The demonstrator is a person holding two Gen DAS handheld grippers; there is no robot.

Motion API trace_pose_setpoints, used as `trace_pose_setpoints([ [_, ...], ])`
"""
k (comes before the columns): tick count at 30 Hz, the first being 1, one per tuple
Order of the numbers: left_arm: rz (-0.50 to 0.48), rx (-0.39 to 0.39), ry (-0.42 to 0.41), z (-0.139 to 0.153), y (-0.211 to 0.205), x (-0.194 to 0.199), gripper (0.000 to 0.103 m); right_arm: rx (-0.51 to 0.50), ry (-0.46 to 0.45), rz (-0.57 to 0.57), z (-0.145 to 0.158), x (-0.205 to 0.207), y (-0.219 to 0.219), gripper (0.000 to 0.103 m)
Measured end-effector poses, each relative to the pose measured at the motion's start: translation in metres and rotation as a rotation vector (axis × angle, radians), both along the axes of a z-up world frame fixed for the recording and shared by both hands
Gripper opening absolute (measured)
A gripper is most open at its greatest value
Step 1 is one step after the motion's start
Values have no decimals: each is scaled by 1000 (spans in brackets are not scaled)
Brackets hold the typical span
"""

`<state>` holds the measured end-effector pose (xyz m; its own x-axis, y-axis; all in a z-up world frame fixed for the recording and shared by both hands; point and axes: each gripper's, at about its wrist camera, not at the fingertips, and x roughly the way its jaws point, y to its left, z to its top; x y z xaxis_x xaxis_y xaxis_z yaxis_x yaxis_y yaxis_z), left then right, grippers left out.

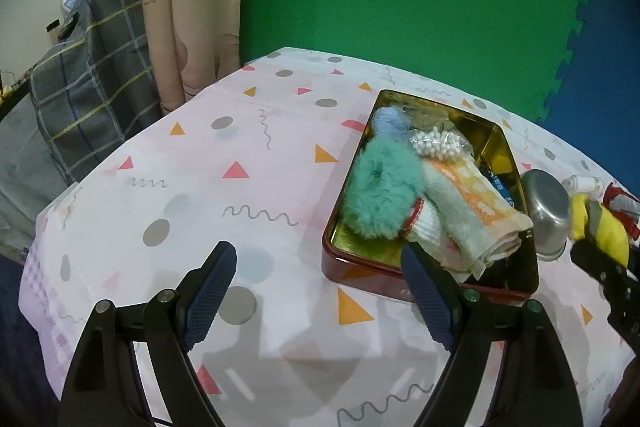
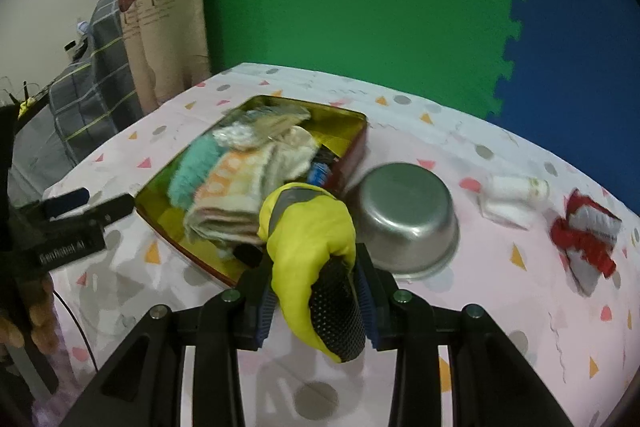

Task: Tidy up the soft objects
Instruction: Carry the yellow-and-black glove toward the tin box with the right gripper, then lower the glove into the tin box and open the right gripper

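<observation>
A red tin with a gold inside (image 1: 516, 163) (image 2: 352, 151) stands on the table, holding a teal fluffy item (image 1: 380, 187) (image 2: 192, 167), a folded orange-and-white towel (image 1: 472, 211) (image 2: 236, 195), a blue soft item (image 1: 388, 123) and a bag of white beads (image 1: 436, 143). My right gripper (image 2: 316, 291) is shut on a yellow glove with a black dotted palm (image 2: 312, 239), held above the table at the tin's near right corner; the glove also shows in the left wrist view (image 1: 600, 227). My left gripper (image 1: 320, 295) is open and empty, in front of the tin's near left corner.
An upturned steel bowl (image 2: 404, 219) (image 1: 548, 207) sits right of the tin. A white bottle (image 2: 516, 191) and a red-and-white cloth item (image 2: 584, 235) lie further right. Patterned tablecloth (image 1: 240, 187); curtain and plaid bedding (image 1: 92, 67) to the left; foam-mat wall behind.
</observation>
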<state>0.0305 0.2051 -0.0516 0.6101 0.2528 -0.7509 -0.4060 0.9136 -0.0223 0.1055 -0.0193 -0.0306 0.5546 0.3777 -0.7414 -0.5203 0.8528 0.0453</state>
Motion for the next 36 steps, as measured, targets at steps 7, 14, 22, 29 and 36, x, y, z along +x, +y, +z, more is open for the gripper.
trace_pose_setpoints([
  [7,37,1,2,0,9,-13,82,9,-18,56,10,1,29,35],
  [14,86,21,10,-1,20,-22,82,9,-11,58,9,29,49,35],
  [22,75,27,19,-2,20,-19,83,-13,-4,32,-1,67,65,35],
  [29,66,21,29,-6,19,-16,83,-28,30,15,-19,93,76,35],
  [36,66,14,37,-7,18,-14,83,-45,38,27,-32,103,89,35],
])
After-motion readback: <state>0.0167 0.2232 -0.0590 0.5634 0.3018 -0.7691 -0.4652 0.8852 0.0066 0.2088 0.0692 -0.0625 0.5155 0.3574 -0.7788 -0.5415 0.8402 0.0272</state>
